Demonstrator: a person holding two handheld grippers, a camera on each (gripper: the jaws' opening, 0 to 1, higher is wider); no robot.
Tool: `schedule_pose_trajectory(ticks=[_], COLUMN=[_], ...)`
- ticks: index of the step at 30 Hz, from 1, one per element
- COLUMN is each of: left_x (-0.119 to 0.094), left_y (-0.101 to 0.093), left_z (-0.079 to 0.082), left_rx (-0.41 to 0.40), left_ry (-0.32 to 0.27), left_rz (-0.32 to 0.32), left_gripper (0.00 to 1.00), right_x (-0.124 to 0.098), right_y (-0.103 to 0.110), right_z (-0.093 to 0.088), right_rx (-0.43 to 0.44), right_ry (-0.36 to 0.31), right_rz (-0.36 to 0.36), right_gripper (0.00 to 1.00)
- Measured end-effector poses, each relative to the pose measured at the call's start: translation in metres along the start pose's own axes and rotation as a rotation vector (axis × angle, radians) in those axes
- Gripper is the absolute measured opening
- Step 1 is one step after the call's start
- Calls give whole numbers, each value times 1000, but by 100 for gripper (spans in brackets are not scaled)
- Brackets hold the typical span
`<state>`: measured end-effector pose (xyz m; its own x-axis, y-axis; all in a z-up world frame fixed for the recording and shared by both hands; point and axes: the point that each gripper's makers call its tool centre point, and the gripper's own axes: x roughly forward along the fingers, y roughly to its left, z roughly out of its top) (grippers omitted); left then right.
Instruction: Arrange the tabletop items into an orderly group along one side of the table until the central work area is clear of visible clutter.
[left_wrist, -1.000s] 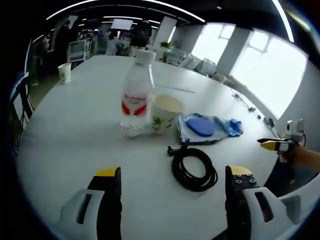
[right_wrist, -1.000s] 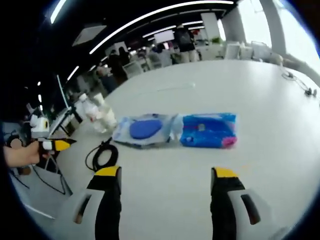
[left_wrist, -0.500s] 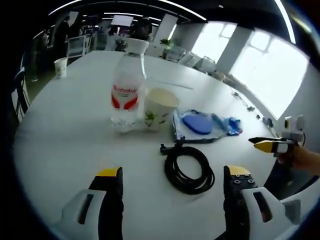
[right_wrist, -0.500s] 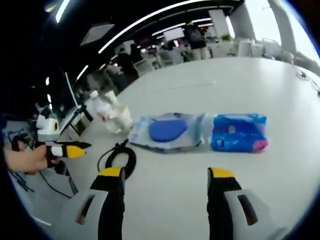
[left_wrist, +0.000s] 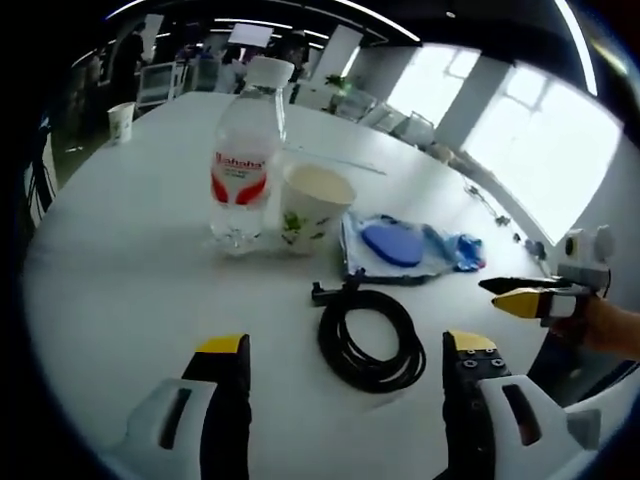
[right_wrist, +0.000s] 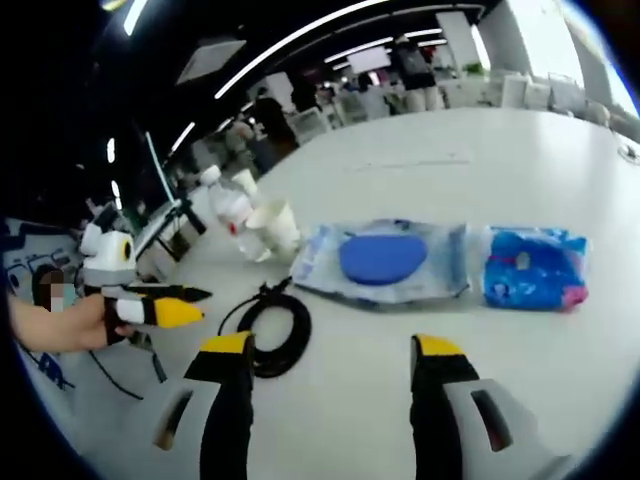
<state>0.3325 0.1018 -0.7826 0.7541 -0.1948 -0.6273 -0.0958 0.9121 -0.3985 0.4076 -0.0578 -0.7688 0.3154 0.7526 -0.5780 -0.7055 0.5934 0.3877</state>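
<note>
Coiled cable (left_wrist: 368, 338) between left gripper (left_wrist: 345, 352) and bottle (left_wrist: 243, 160), cup (left_wrist: 312, 206) on counter (left_wrist: 120, 260). Both grippers' jaws wide apart, empty. Views nearer than before.

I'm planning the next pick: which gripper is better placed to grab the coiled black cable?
Probably the left gripper. Its open jaws point almost straight at the cable, which lies just ahead of them. The right gripper sees the cable off toward its left jaw.
</note>
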Motion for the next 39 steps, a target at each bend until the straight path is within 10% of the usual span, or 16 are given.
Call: schedule_pose_trajectory(ticks=[39], left_x=[29], left_y=[-13], left_z=[-15], left_rx=[-33], left_ry=[53], left_rz=[-48], left_gripper=[52], right_x=[72], right_y=[53], right_z=[-36], right_rx=[-7], right_ry=[153], right_rz=[126], right_gripper=[43])
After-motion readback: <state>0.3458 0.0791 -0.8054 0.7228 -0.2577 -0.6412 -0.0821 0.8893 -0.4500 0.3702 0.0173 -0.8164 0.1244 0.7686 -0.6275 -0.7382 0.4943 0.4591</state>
